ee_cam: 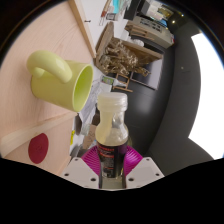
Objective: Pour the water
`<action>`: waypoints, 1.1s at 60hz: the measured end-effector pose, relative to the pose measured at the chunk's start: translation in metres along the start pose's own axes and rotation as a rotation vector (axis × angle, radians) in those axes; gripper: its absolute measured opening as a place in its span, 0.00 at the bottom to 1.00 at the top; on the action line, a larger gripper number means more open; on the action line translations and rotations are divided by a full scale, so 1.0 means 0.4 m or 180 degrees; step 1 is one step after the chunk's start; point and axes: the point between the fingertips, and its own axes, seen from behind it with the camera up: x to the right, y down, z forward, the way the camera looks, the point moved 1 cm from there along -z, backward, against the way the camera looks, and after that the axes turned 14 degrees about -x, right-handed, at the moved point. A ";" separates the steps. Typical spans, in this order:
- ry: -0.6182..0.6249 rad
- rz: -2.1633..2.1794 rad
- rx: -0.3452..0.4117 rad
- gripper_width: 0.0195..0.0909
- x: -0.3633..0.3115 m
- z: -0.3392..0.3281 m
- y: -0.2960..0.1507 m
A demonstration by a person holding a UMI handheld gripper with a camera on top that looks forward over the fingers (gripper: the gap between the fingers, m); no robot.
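Pale and smooth, the tabletop [40, 110] fills the left side of the view and ends at a straight edge that runs away toward the back of the room. Near the fingers, at the left, a round magenta spot [38, 148] lies flat on that surface. Beyond it stands a lime-green mug [62, 82], leaning in the wide-angle view with its handle turned away to the left and its open mouth facing right, toward the bottle. I cannot tell whether the mug holds anything.

Just right of the mug, and just ahead of the fingers, a small clear bottle [111, 121] stands upright, with a white cap and a pale, cream-tinted body. Its lower part sits between the magenta pads [93, 158] of the hand-held gripper [110, 163], whose two fingers are drawn close about it; both pads appear to press on the bottle's base, one on each side, with no gap to be seen. The bottle's neck and cap rise near the mug's rim, apart from it.

Further right and beyond the tabletop's edge, a cardboard box [125, 57] stuffed with brownish crumpled material sits on a dark floor [175, 110]. Behind it, toward the far right, a grey machine like a printer [155, 22] rests on a low stand, with bright light at the room's right side.
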 end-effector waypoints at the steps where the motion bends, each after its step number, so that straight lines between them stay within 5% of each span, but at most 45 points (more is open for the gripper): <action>1: 0.0026 -0.0026 0.0020 0.09 -0.002 0.003 -0.004; 15: -0.0328 0.0593 -0.0063 0.09 0.013 0.003 0.009; 22: -0.0965 0.1741 -0.0321 0.09 0.019 -0.007 0.055; 32: -0.2033 0.3337 -0.0386 0.09 -0.030 -0.051 0.058; 44: -0.2758 0.4392 -0.0260 0.09 -0.136 -0.073 0.033; 60: -0.3142 0.4802 -0.0407 0.10 -0.312 -0.057 0.014; 66: -0.3131 0.4909 -0.0333 0.18 -0.321 -0.061 0.023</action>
